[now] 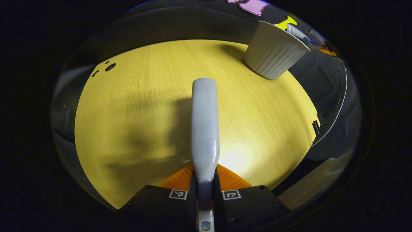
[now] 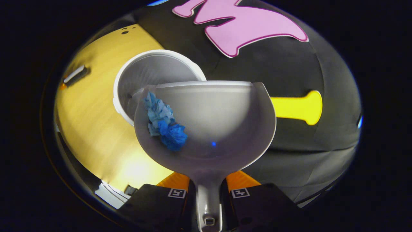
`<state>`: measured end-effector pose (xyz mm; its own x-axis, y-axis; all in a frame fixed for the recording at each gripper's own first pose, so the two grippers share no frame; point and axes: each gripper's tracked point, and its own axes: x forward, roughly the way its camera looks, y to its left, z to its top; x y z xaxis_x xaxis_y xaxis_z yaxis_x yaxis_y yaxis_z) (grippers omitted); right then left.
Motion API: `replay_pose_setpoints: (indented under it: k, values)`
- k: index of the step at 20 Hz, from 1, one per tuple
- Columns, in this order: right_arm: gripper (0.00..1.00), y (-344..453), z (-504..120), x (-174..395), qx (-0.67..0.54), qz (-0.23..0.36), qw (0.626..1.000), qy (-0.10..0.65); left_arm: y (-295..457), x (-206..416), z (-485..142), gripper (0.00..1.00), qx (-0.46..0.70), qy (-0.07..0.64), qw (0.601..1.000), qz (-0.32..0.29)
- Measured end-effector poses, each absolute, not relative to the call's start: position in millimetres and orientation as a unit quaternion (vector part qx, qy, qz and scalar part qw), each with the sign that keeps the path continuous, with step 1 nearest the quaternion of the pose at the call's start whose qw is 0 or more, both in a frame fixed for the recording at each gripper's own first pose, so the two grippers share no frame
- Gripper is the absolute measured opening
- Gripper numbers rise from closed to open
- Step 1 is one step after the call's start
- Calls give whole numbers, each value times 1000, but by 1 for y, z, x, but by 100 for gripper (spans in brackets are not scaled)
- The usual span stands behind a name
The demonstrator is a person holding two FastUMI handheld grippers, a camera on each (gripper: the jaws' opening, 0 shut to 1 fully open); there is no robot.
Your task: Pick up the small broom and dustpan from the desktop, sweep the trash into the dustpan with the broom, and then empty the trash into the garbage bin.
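Overhead, the left gripper (image 1: 205, 193) looks down on the yellow desktop (image 1: 135, 122), jaws pinching the broom (image 1: 204, 125), which points to twelve o'clock; the white garbage bin (image 1: 273, 51) stands at one o'clock. Rightward, the right gripper (image 2: 208, 193) is clamped on the dustpan (image 2: 219, 125) handle, pan raised beside the bin's mouth at eleven o'clock, crumpled blue trash (image 2: 165, 124) against its nine o'clock wall.

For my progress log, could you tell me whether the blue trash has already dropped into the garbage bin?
No, the crumpled blue trash lies in the dustpan, which the right gripper holds over the white bin.
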<state>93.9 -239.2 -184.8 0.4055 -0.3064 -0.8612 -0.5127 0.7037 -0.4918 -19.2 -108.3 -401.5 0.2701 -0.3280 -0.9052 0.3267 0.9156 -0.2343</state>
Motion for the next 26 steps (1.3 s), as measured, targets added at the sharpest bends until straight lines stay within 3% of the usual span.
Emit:
replay_pose_setpoints:
  k: [3,12,16,26]
  values:
    - [36,-243,-184,102,-437,87,715,538,-108,-19,-402,25,-5,568,797,-205]
    - [36,-237,-188,108,-447,100,706,541,-107,-22,-406,25,-4,573,793,-206]
    - [36,-232,-181,120,-517,124,670,518,-108,-21,-406,25,0,573,793,-207]
    - [36,-221,-183,132,-545,140,659,499,-109,-24,-408,25,-7,574,793,-204]
